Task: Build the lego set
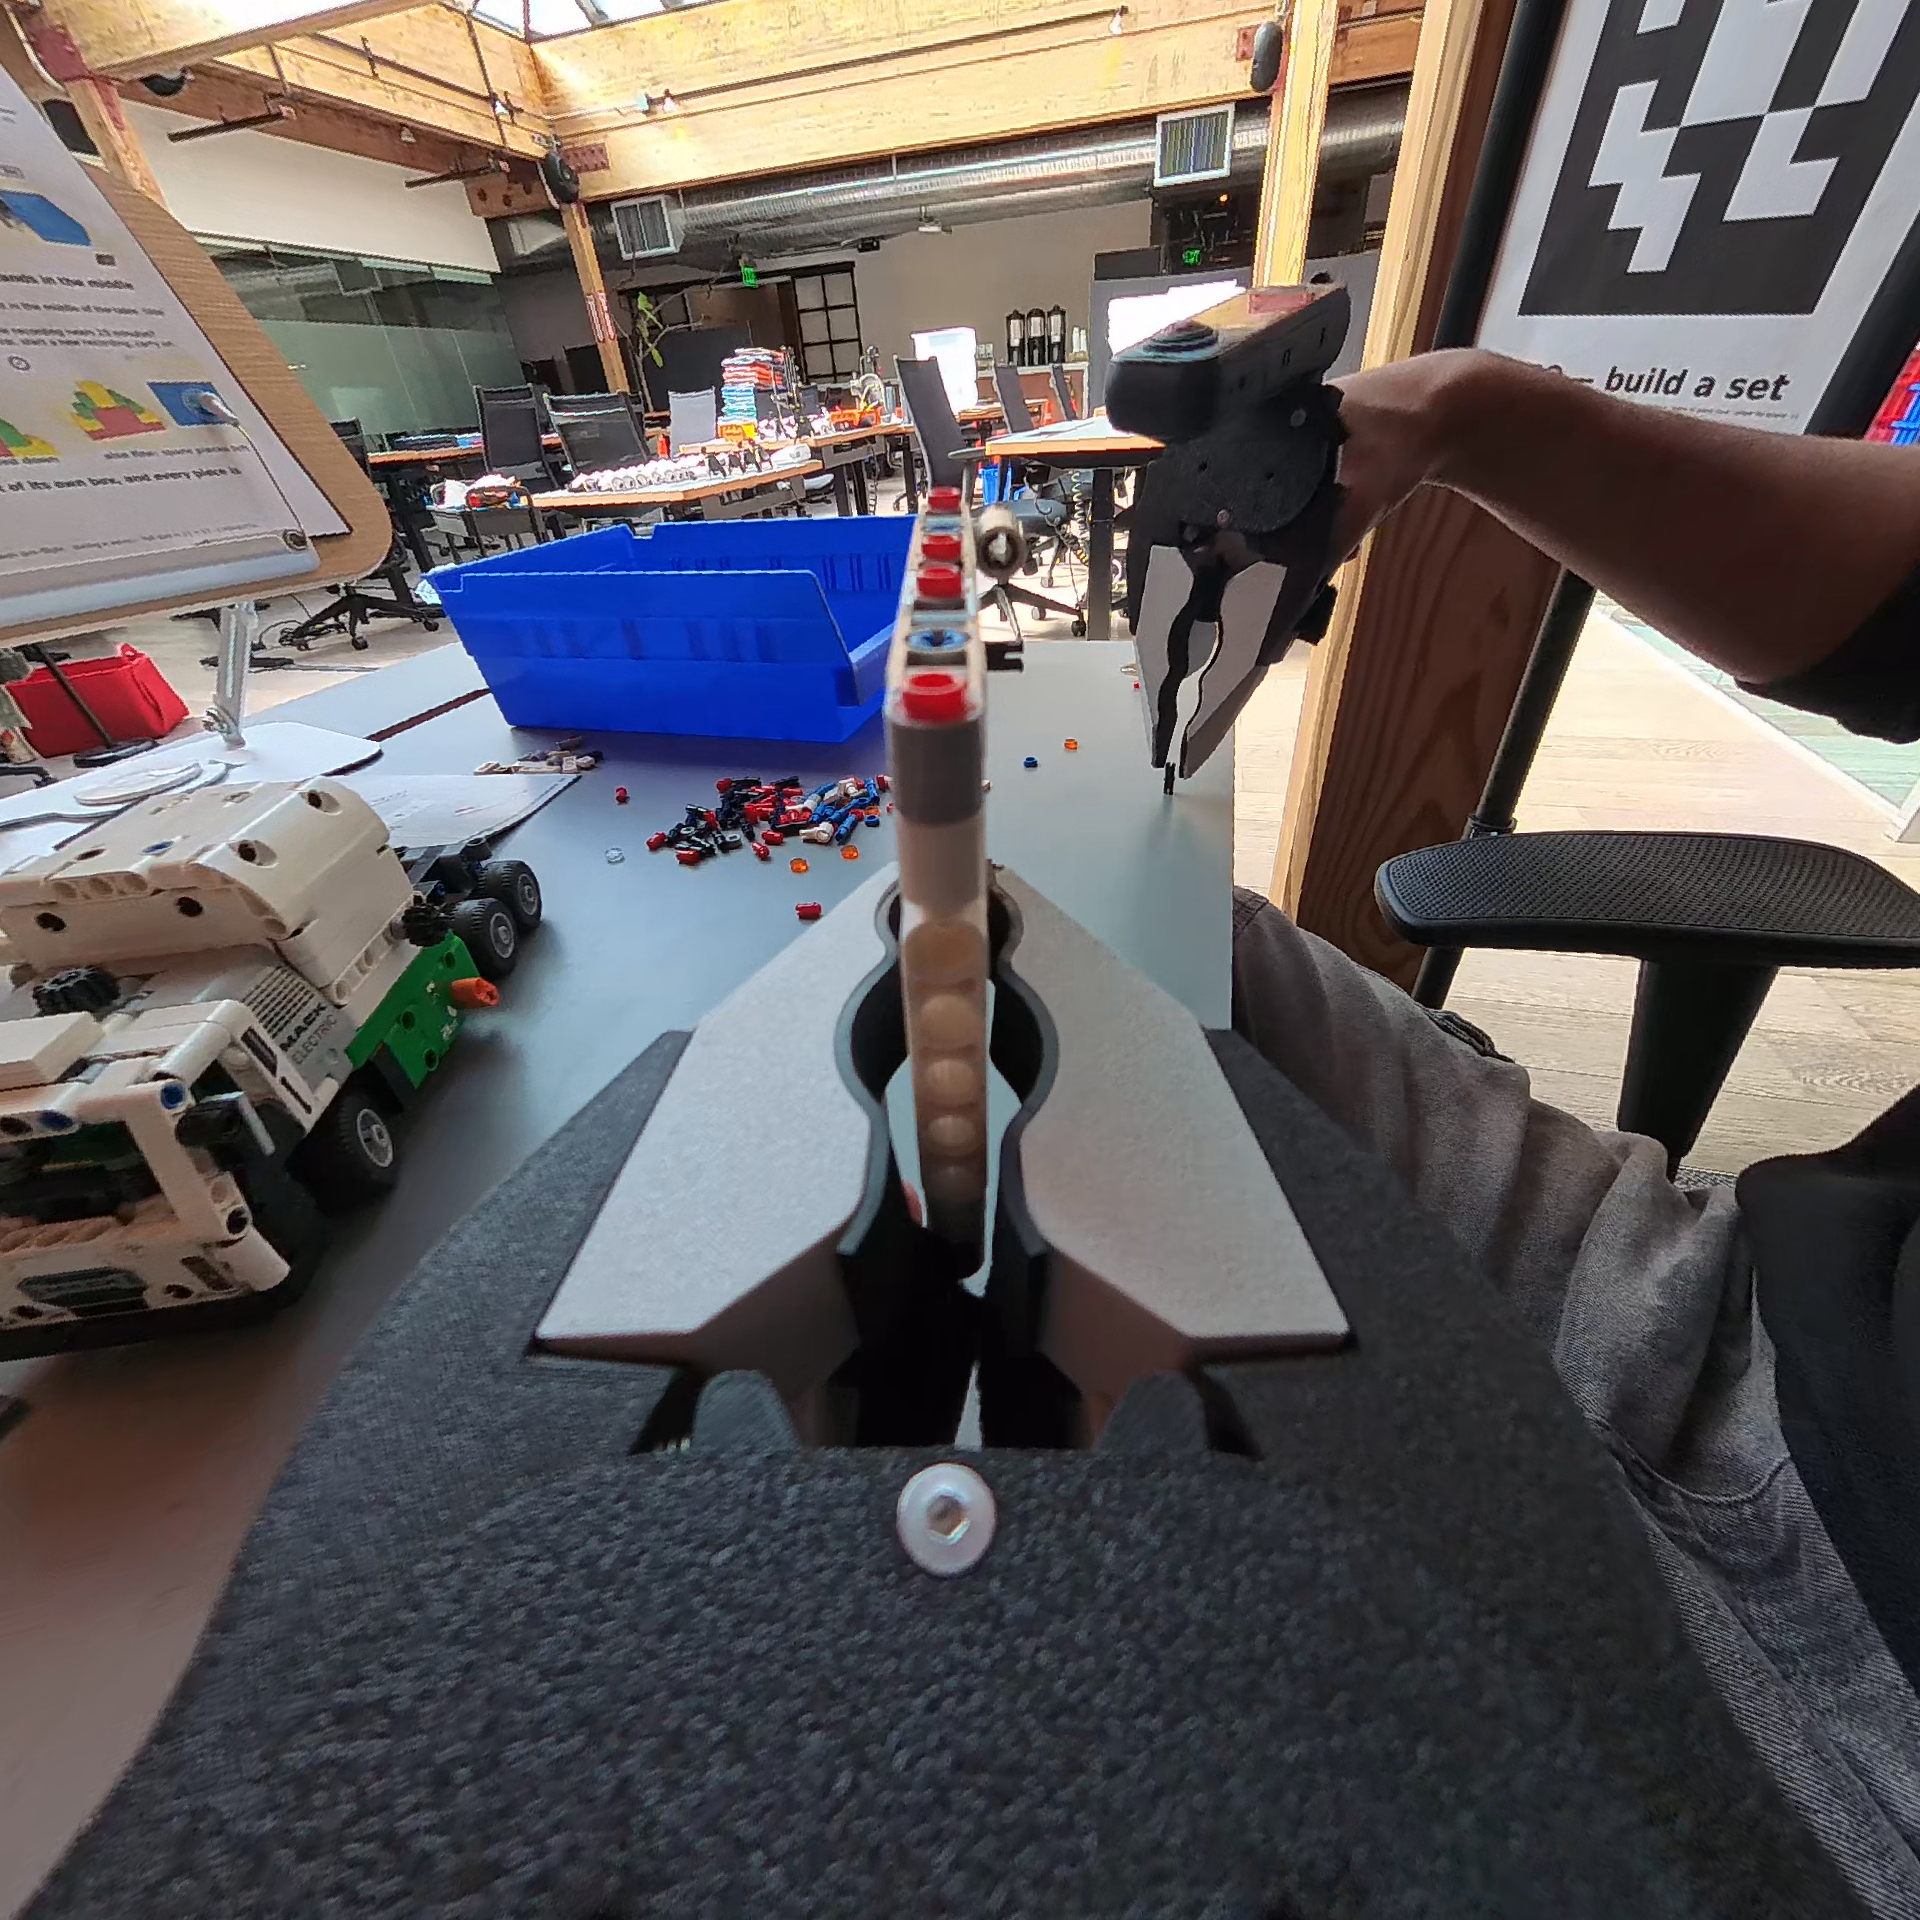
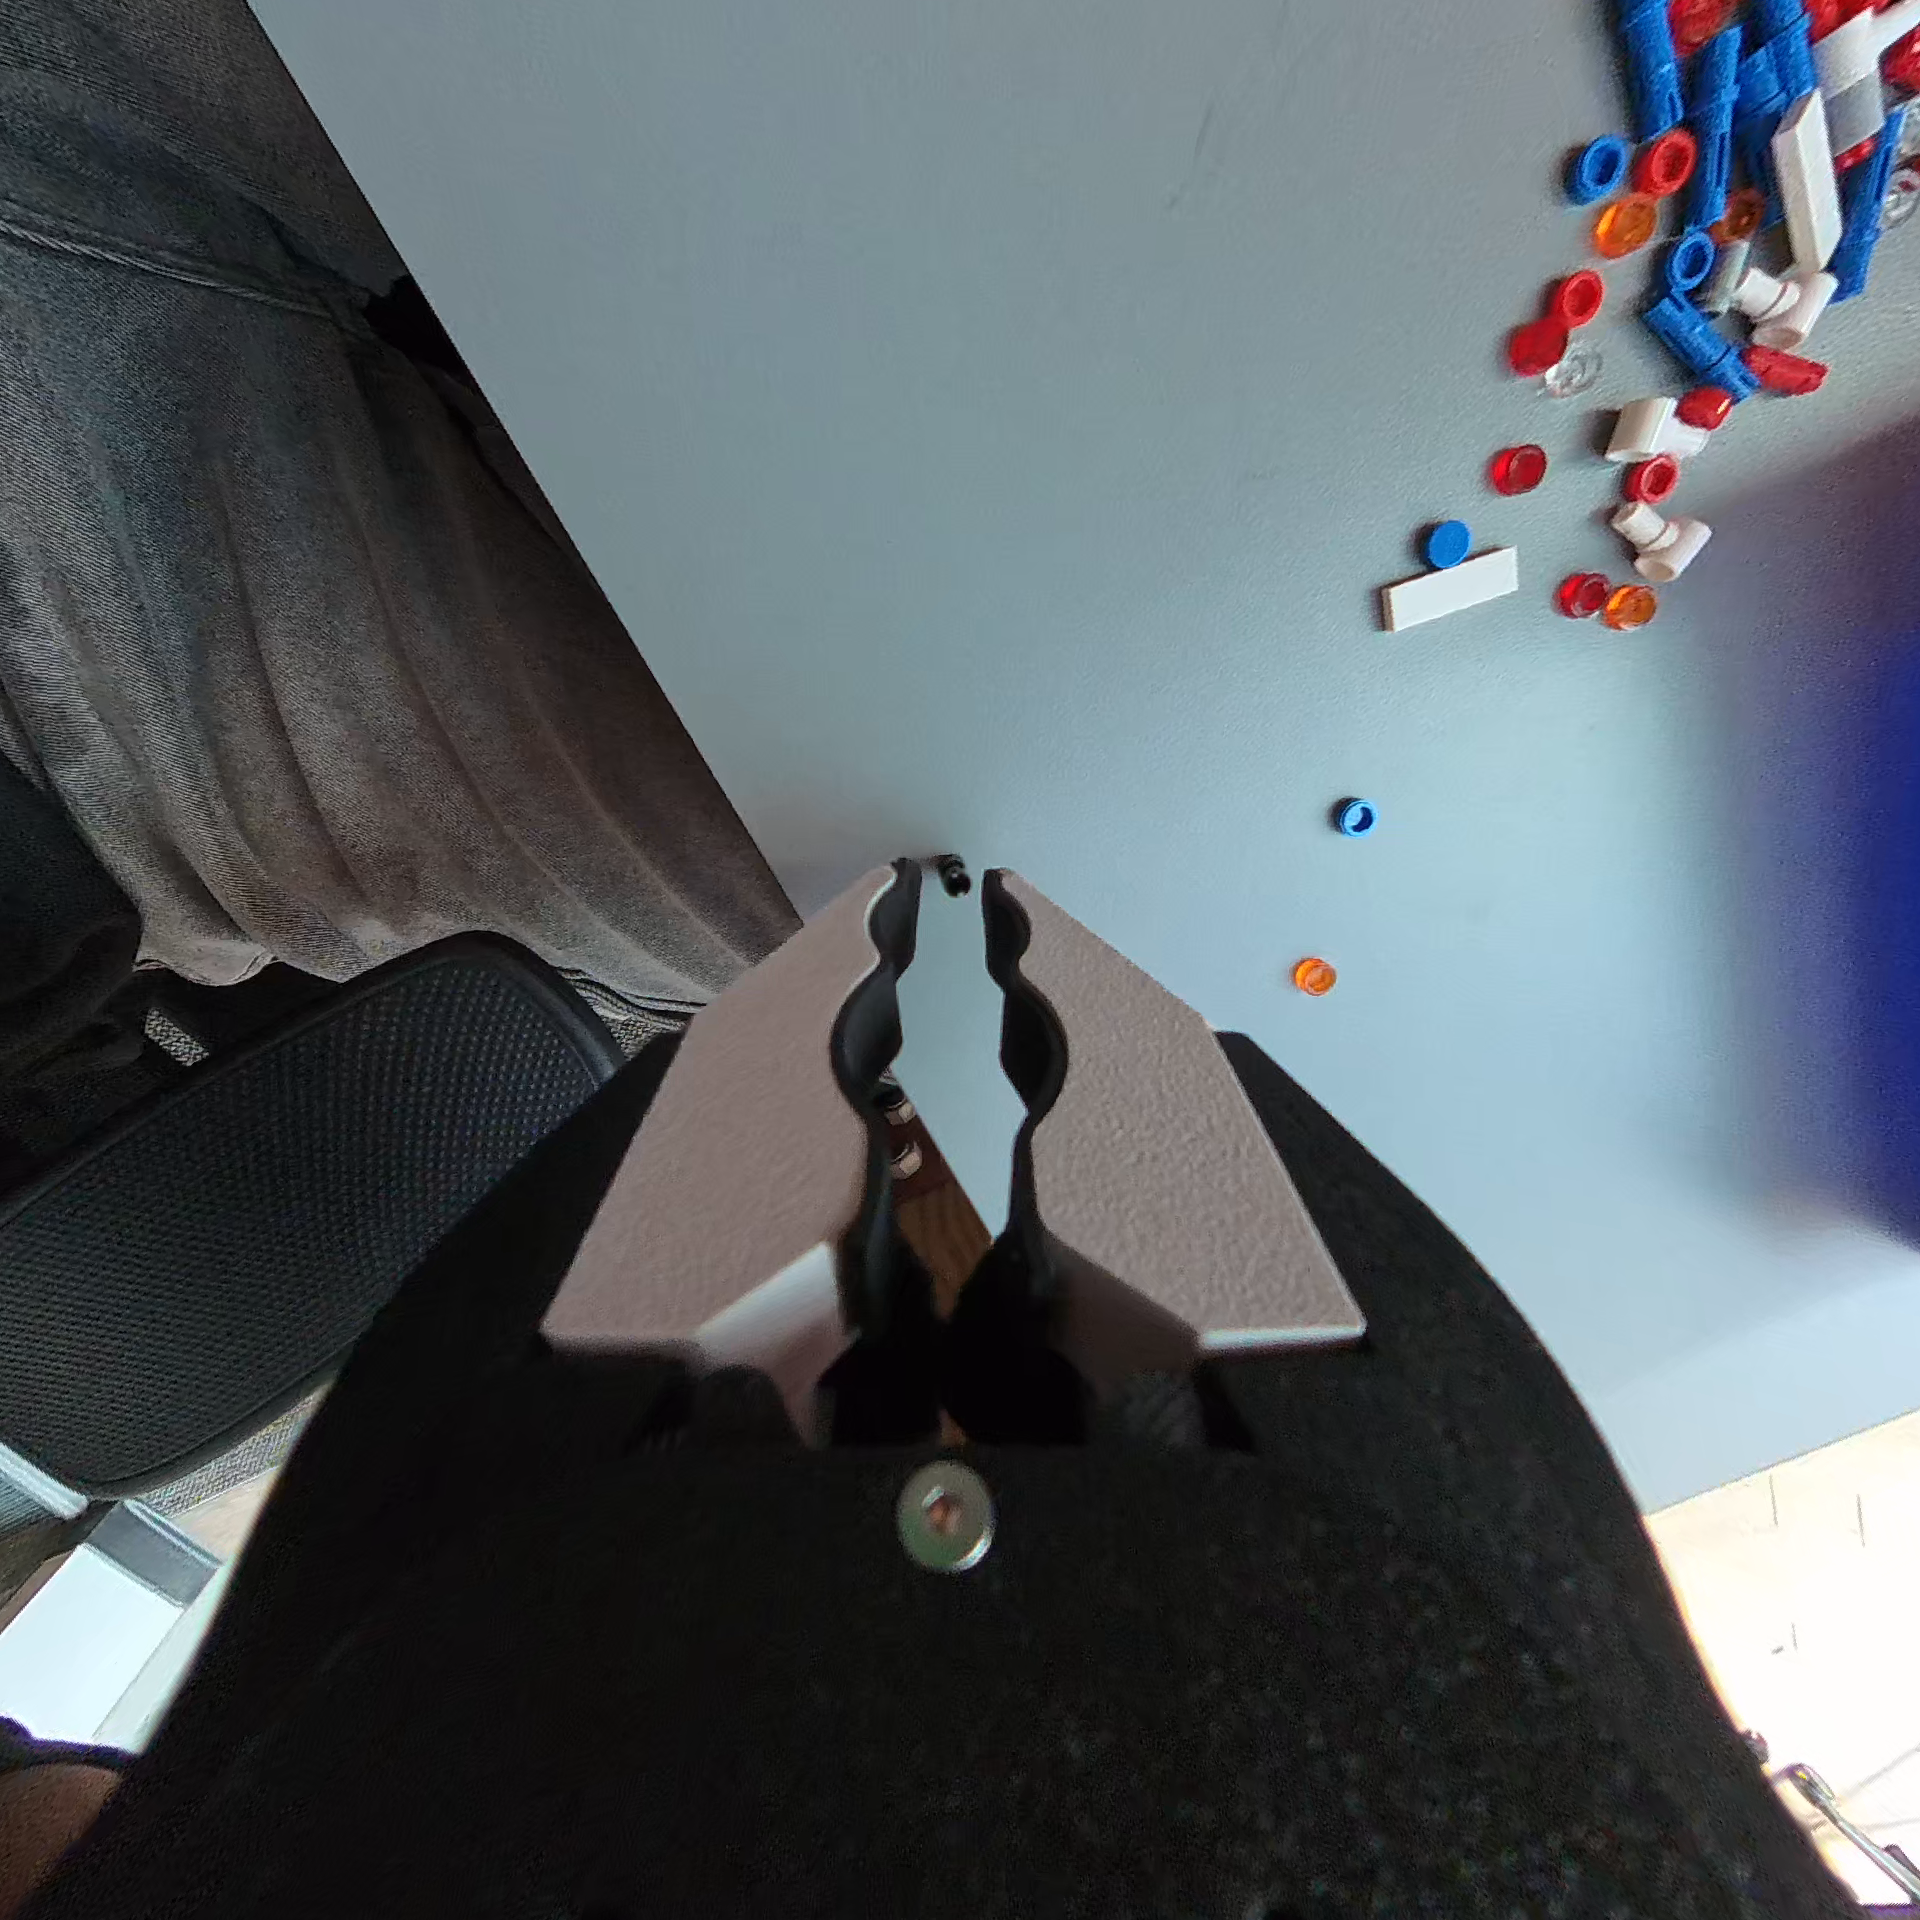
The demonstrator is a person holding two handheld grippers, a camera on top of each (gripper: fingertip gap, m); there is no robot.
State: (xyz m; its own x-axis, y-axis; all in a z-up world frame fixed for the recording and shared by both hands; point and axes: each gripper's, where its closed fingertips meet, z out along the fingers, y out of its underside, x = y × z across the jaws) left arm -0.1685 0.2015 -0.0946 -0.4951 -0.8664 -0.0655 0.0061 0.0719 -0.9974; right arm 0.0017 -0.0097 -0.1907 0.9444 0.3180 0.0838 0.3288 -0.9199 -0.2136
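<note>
My left gripper point(image 1: 945, 904) is shut on a long white and grey beam point(image 1: 940, 790) that carries red pins and a blue one, and holds it edge-on above the grey table point(image 1: 644, 935). My right gripper point(image 2: 943, 881) is open and points down at the table near its edge, with a small black pin point(image 2: 951, 875) between its fingertips. The left wrist view shows this gripper point(image 1: 1184, 748) at the far right, with the black pin point(image 1: 1169, 779) at its tips. A partly built white and green truck point(image 1: 208, 987) stands at the left.
A pile of loose red, blue, black and white pieces point(image 1: 769, 821) lies mid-table, also top right in the right wrist view point(image 2: 1745, 208). A blue bin point(image 1: 665, 634) stands behind it. An instruction board point(image 1: 135, 416) is at the left. A chair armrest point(image 1: 1662, 883) and the person's leg are at the right. Some 30 cm of space lies between my two pairs of fingers.
</note>
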